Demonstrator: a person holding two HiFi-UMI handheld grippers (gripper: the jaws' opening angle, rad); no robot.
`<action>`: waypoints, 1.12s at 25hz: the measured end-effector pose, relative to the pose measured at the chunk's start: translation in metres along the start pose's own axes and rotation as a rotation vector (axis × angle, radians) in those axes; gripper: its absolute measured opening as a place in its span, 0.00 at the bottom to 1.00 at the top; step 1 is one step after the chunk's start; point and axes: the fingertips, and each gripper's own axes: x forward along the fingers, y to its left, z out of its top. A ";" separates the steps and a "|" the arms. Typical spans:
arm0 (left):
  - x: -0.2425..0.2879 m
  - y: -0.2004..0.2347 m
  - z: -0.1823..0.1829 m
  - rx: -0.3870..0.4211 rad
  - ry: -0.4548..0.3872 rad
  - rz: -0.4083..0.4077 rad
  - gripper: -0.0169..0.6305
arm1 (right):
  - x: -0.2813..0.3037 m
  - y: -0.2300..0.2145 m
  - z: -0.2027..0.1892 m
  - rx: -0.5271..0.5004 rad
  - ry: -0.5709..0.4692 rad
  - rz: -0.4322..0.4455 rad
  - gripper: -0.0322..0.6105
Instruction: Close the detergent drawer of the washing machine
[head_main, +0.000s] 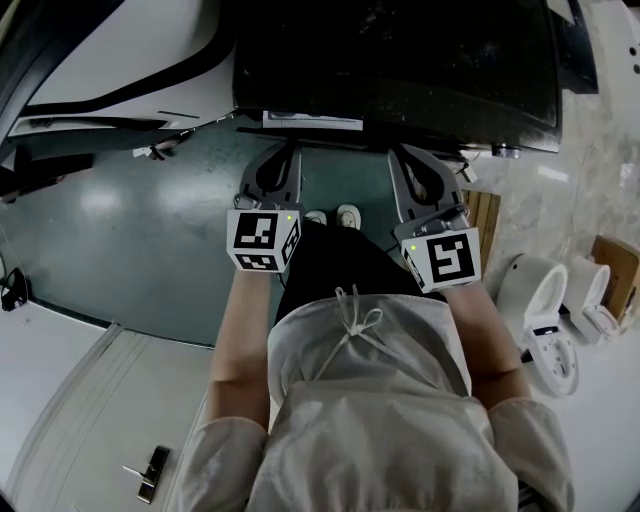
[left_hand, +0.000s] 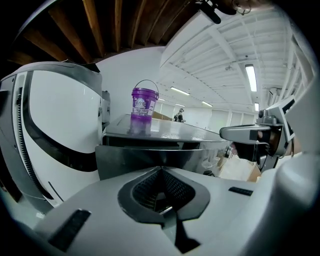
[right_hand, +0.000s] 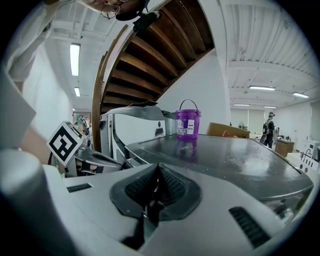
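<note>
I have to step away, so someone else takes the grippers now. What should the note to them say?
Left claw: shut, empty.
Right claw: shut, empty.
Both are held side by side and point at the front of the washer, close to it. Whether either touches it is not clear.
A purple tub stands upright on the washer's top, away from both claws.
Drawer: not to be made out in any view, so open or closed cannot be told.
Done: nothing that shows.
Left: find the drawer and, if it stands out, push it in flush.

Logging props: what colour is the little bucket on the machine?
Purple bucket; right gripper view shows it best.
</note>
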 end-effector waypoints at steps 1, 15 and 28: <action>0.002 0.001 0.001 -0.002 -0.001 -0.004 0.05 | 0.002 -0.002 0.002 -0.003 -0.006 -0.006 0.06; 0.025 0.010 0.014 0.065 0.020 -0.080 0.05 | 0.019 -0.015 0.009 0.007 -0.006 -0.099 0.06; 0.028 0.012 0.016 0.012 -0.044 -0.092 0.05 | 0.029 -0.018 0.014 -0.019 0.016 -0.147 0.06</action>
